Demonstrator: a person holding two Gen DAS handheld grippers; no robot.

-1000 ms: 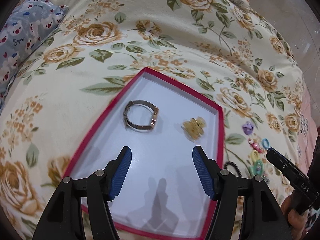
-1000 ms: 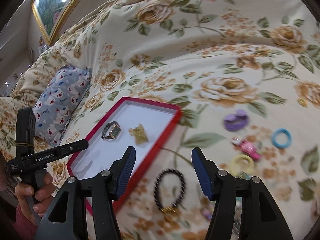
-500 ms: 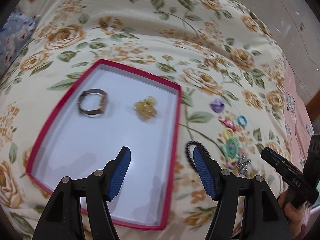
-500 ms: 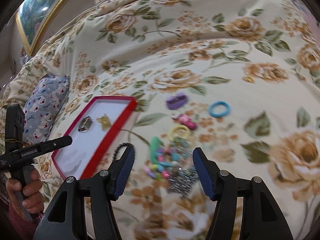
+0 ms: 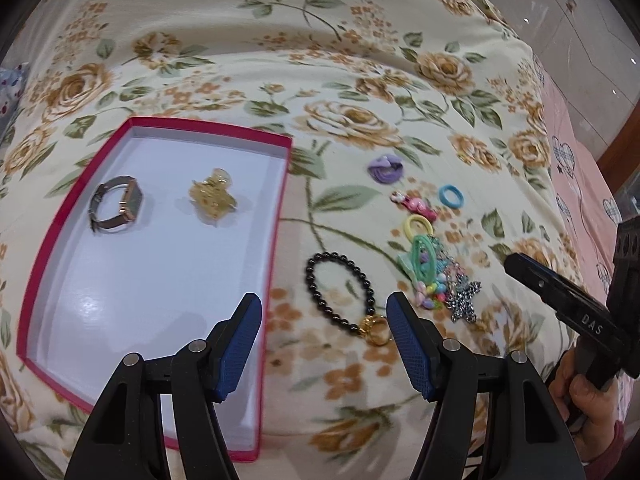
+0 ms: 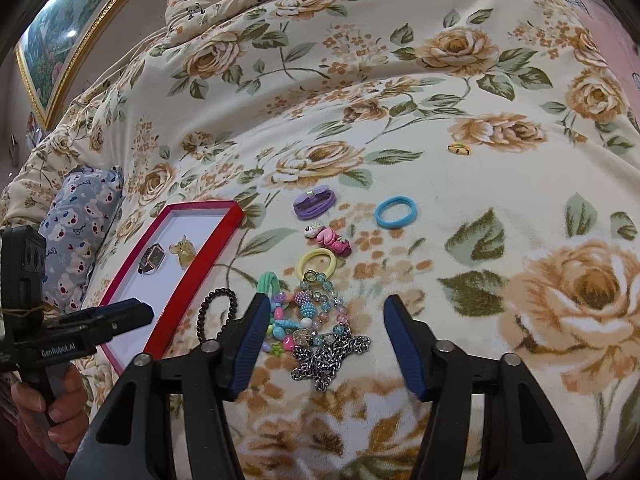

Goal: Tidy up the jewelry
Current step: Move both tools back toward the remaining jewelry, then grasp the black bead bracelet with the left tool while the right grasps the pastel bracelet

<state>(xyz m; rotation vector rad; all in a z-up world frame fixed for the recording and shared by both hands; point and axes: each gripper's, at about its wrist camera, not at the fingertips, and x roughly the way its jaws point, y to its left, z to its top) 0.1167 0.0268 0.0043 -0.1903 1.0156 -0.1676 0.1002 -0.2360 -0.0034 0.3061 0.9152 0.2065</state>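
While both tongs hang over a bed covered with a floral blanket (image 5: 360, 80), neither grasps anything. The left tongs (image 5: 324, 322) stand released, their blue pads on either side of a black bead bracelet (image 5: 340, 288) that lies on the blanket below, just right of the red-rimmed box (image 5: 276, 216). Inside that box, toward its far end, a wristwatch (image 5: 116, 204) lies left of a gold hair clip (image 5: 212, 196), the two apart.

The right tongs (image 6: 324, 338) have just been closing a little, yet their pads touch nothing; between them, lower down on the blanket, lies a heap of coloured bead strands (image 6: 308, 312) with a silver chain star (image 6: 328, 356) at its near edge. Farther off on the blanket sit a yellow hair tie (image 6: 318, 264), a pink clip (image 6: 332, 240), a purple hair tie (image 6: 314, 202) and a blue hair tie (image 6: 396, 211), spread apart from each other. A small yellow ring-like piece (image 6: 459, 148) lies alone, well away at the far right. A teddy-print pillow (image 6: 80, 224) rests to the left, beyond the box.
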